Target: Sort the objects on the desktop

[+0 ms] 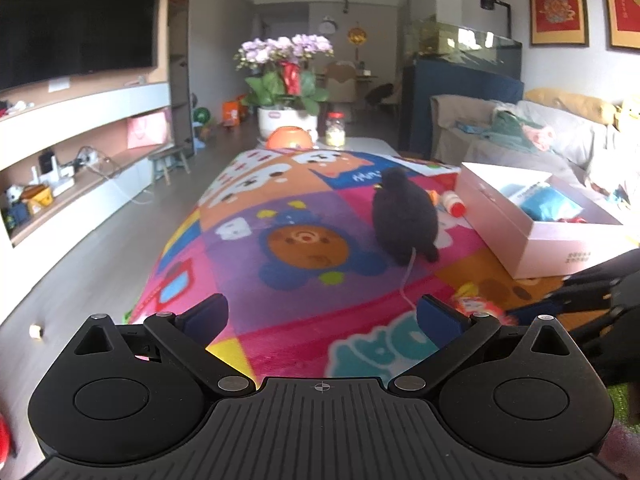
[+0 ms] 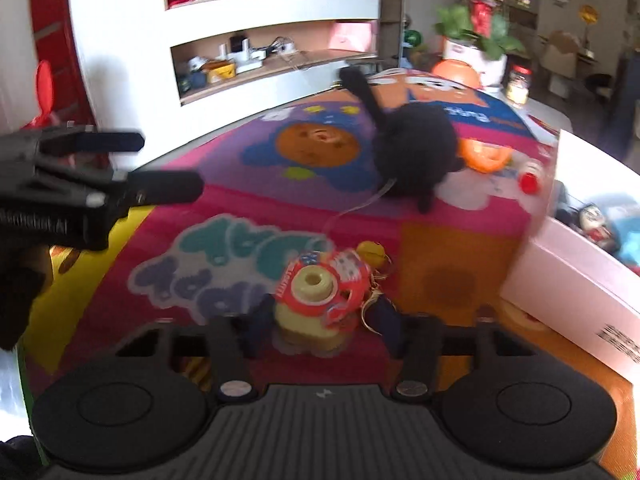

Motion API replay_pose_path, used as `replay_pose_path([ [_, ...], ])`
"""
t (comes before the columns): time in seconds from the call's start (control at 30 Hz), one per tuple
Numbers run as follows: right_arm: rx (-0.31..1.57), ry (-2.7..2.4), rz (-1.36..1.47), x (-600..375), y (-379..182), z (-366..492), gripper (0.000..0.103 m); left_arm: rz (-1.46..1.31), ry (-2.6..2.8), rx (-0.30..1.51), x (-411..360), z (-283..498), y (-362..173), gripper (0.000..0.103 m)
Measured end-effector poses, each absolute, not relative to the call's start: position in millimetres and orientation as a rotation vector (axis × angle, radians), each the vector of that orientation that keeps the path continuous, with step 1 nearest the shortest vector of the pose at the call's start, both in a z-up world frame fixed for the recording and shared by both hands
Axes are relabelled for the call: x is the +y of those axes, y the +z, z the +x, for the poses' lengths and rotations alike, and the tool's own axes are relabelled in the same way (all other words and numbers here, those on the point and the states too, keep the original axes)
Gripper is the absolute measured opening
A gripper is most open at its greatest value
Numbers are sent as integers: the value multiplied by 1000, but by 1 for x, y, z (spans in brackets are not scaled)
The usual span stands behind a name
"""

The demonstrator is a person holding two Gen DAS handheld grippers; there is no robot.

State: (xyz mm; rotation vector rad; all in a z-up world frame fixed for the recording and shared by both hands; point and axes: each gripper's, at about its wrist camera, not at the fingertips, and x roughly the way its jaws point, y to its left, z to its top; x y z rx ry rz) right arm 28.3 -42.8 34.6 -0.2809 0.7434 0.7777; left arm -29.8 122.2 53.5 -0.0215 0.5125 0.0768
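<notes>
My left gripper (image 1: 322,314) is open and empty, held over the colourful cartoon mat (image 1: 304,216). A black plush toy (image 1: 404,218) with a white cord stands ahead of it, slightly right. My right gripper (image 2: 320,326) is shut on a yellow toy bottle with a red label (image 2: 320,296), a keychain hanging at its side. In the right wrist view the black plush (image 2: 412,148) lies farther ahead, with an orange toy (image 2: 484,156) and a small red-capped bottle (image 2: 530,178) beyond it. The left gripper (image 2: 168,164) shows at the left there, open.
An open white box (image 1: 532,224) holding a blue item stands at the right; it also shows in the right wrist view (image 2: 580,280). A potted orchid (image 1: 286,80), a jar (image 1: 335,128) and an orange bowl (image 1: 290,138) stand at the far end. A sofa is at the right, shelves at the left.
</notes>
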Motion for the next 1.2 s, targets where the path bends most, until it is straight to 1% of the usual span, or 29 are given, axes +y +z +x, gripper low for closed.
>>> replay_pose_path([
  [0.23,709,589,-183,-145,53,15,41,0,9,533,95,-7,49,103],
  [0.37,695,484,-152,-180,64,18,42,5,-38,526,71,14,47,103],
  [0.43,652,494,-143,-182,81,22,42,8,-55,527,60,22,42,103],
  [0.53,599,538,-150,-165,108,41,47,6,-78,556,51,28,31,103],
  [0.57,603,556,-140,-156,116,53,47,7,-81,565,50,28,28,103],
  [0.7,746,633,-13,-110,137,132,47,-48,-86,584,61,24,18,103],
  [0.73,779,622,8,-99,140,152,47,-81,-86,565,66,22,18,103],
  [0.8,825,581,9,-73,138,191,45,-131,-86,552,74,21,19,103],
  [0.87,859,495,-20,-48,129,228,31,-176,-90,547,80,21,18,103],
  [0.93,918,442,-60,-27,109,258,25,-209,-93,536,84,19,18,103],
  [1.0,970,406,-86,-13,93,279,25,-228,-89,529,87,19,19,103],
  [1.13,1010,355,-179,8,70,297,25,-246,-97,524,88,18,19,103],
  [1.2,1038,352,-214,15,61,298,22,-250,-105,522,89,17,19,103],
])
